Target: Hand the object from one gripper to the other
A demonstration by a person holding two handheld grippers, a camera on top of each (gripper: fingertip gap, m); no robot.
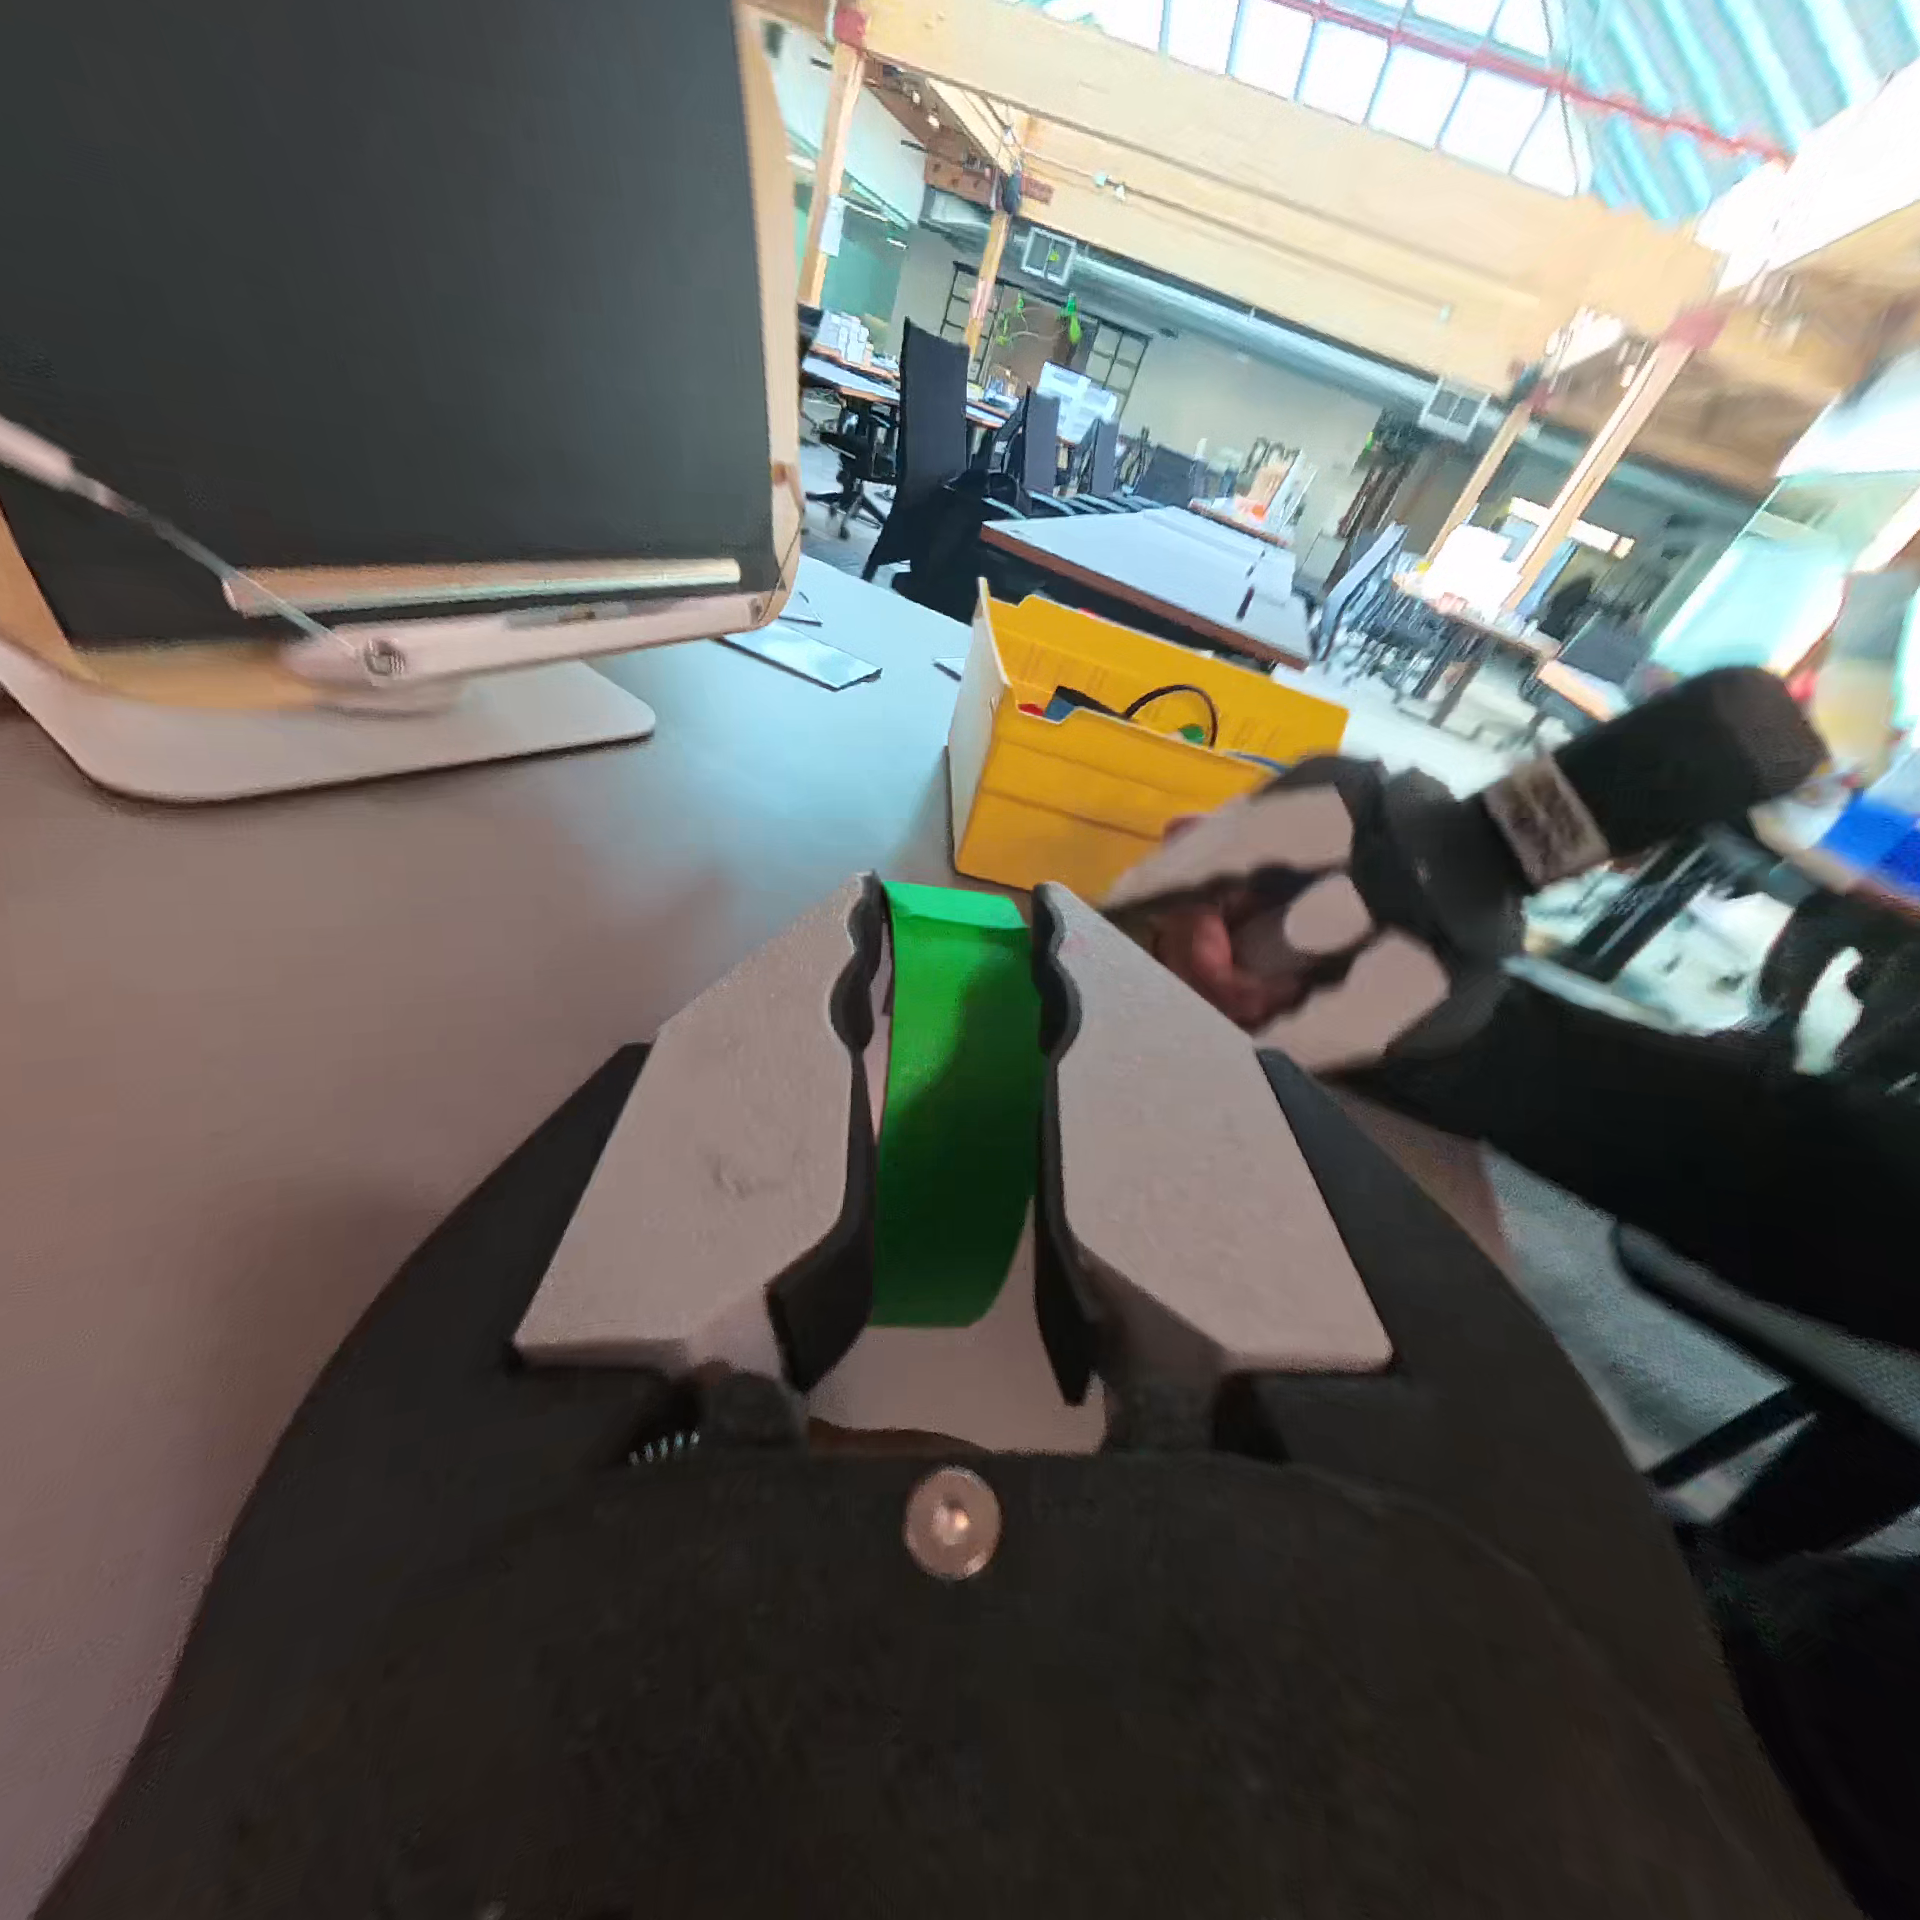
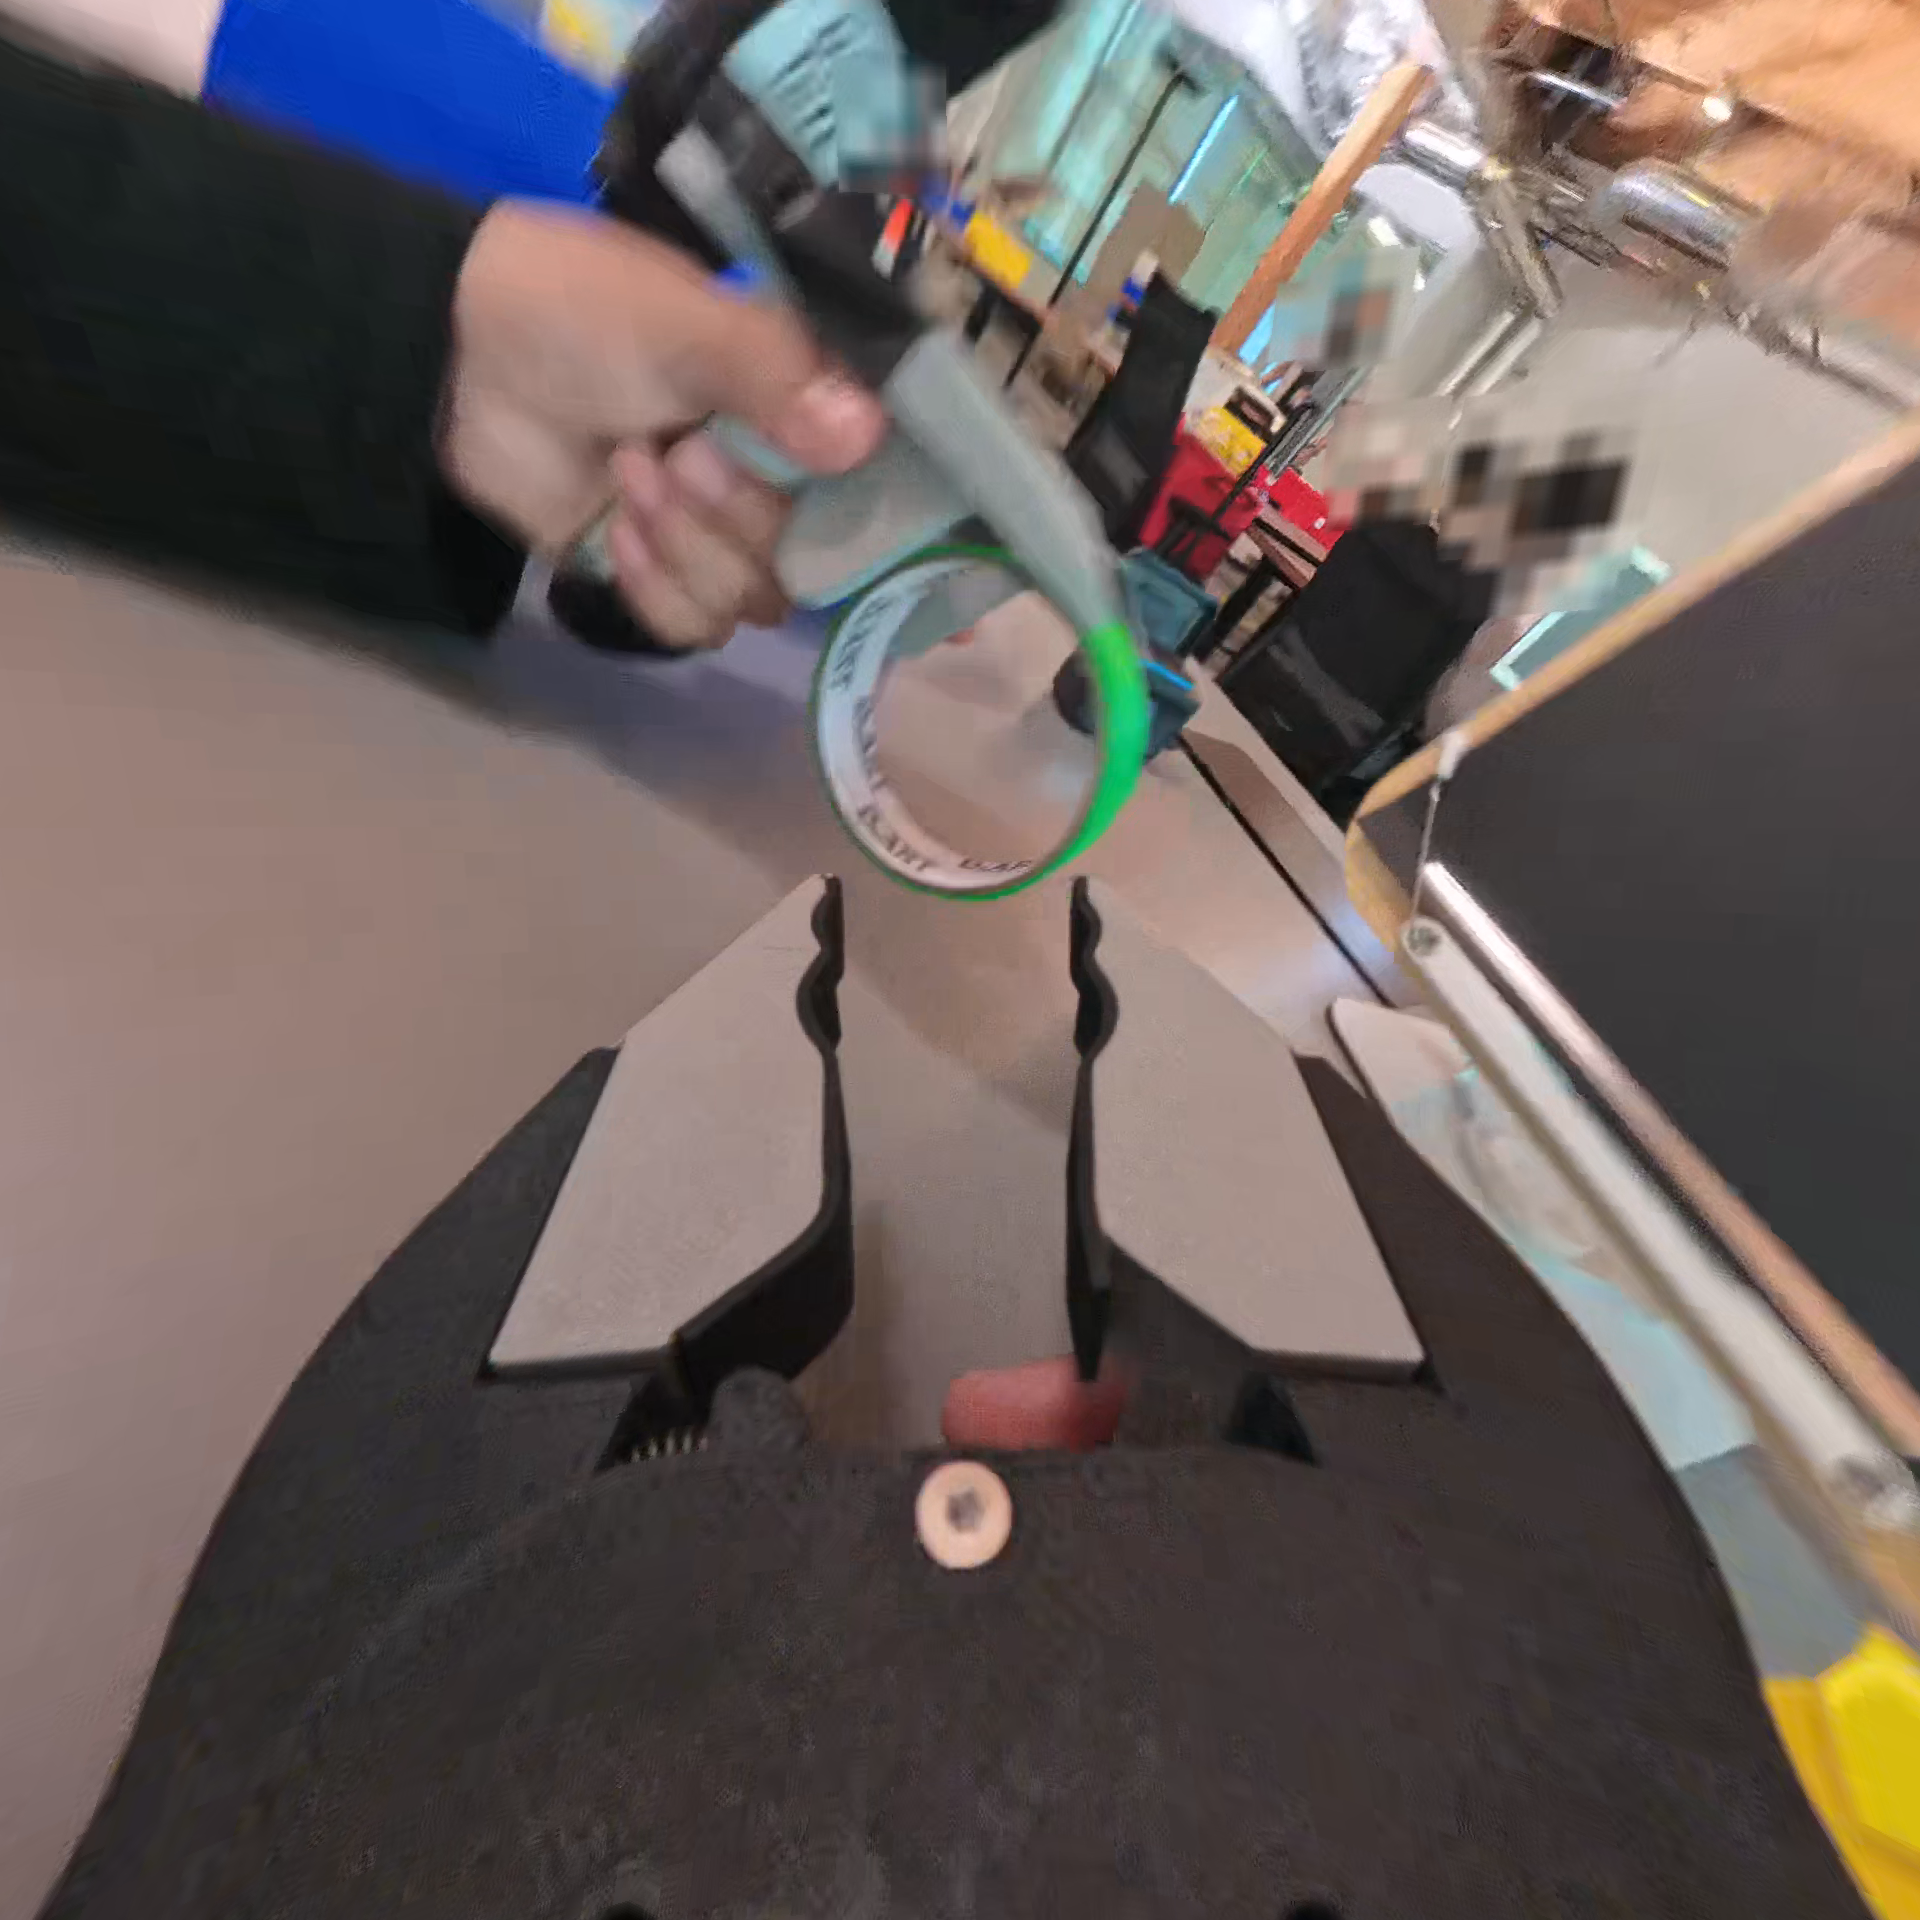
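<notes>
Each gripper (image 1: 956, 935) is a broad black body with a grainy surface, one silver screw (image 1: 952, 1523) at its middle and a small coiled spring (image 1: 665, 1446) left of it. Its two flat grey fingers (image 1: 727, 1174) have black notched inner edges. The person's hand (image 2: 634, 416) comes out of a black sleeve (image 2: 218, 343).

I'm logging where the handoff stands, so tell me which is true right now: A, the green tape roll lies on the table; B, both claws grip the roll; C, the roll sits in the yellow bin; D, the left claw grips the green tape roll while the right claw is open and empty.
D: the left claw is clamped on the green tape roll, while the right claw gapes just short of it.
</notes>
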